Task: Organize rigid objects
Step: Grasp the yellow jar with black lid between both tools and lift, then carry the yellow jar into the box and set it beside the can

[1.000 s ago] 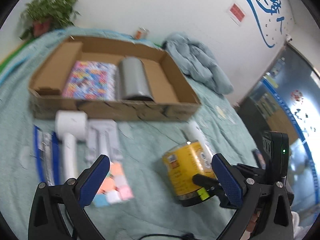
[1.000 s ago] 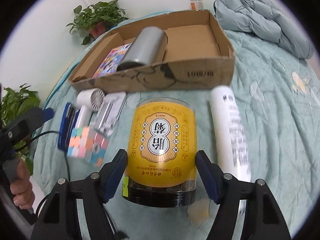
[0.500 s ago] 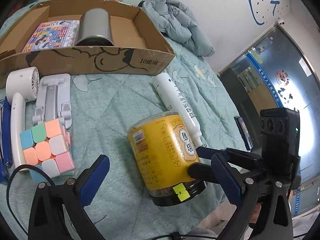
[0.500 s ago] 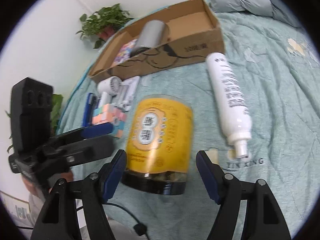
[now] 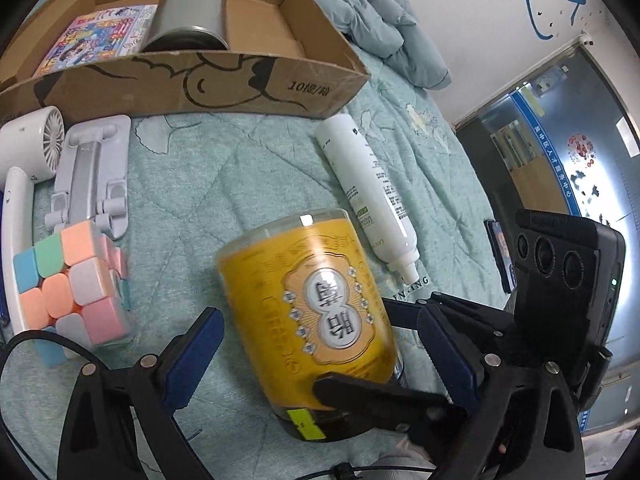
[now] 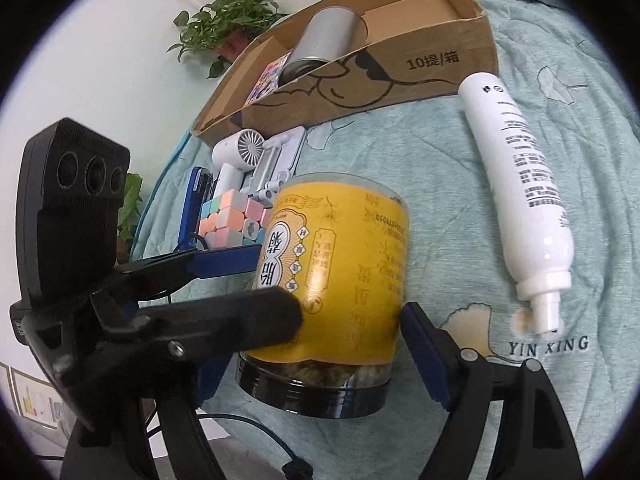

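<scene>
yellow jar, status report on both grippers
Left gripper closing around yellow jar, pads clear. Right gripper opening around it. Jar upside down on bedspread. White spray bottle alongside.

A room set up like a bedroom inside an office or training centre. A bed with a pale green quilt holds household items and a cardboard box. A rumpled duvet lies by a white wall with blue painted lettering. A potted plant stands in the corner. A glass door shows posters beyond.
</scene>
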Demonstrator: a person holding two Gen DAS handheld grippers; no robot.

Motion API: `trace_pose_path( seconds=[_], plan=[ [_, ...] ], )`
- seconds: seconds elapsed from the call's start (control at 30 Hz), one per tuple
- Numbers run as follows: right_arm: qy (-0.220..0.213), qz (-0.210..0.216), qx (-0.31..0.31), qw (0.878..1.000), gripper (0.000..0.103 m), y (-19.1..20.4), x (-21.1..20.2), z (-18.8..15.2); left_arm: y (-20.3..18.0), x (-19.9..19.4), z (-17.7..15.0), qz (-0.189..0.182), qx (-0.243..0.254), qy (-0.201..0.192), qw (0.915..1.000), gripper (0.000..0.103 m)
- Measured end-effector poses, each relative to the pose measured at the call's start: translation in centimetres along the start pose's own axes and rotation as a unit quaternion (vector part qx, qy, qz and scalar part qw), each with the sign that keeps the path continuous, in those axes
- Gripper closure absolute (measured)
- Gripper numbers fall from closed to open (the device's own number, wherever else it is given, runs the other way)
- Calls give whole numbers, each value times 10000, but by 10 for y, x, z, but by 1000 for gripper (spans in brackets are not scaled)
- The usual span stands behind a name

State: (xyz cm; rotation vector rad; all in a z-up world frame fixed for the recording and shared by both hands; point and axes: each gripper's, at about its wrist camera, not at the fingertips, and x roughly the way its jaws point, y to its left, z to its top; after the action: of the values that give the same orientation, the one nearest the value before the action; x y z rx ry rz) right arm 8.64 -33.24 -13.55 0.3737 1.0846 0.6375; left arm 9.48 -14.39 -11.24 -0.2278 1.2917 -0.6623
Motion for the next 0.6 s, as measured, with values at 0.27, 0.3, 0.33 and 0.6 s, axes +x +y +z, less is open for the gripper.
trace_pose_path(
  seconds=[0.27, 0.3, 0.33, 0.6],
  plan=[
    [31, 38, -29, 10000, 18, 7, 13, 0, -2, 8, 0, 442, -41, 123, 9989, 14],
    [37, 41, -35, 10000, 18, 7, 14, 0, -2, 9, 0, 480, -43, 137, 9987, 15],
    [40, 35, -57, 10000, 18, 8, 14, 1, -3, 10, 0, 527, -41, 152, 9985, 15],
    [-51, -73, -92, 9999, 18, 13, 12, 0, -8, 10, -3, 768, -30, 36, 9970, 16]
  ],
)
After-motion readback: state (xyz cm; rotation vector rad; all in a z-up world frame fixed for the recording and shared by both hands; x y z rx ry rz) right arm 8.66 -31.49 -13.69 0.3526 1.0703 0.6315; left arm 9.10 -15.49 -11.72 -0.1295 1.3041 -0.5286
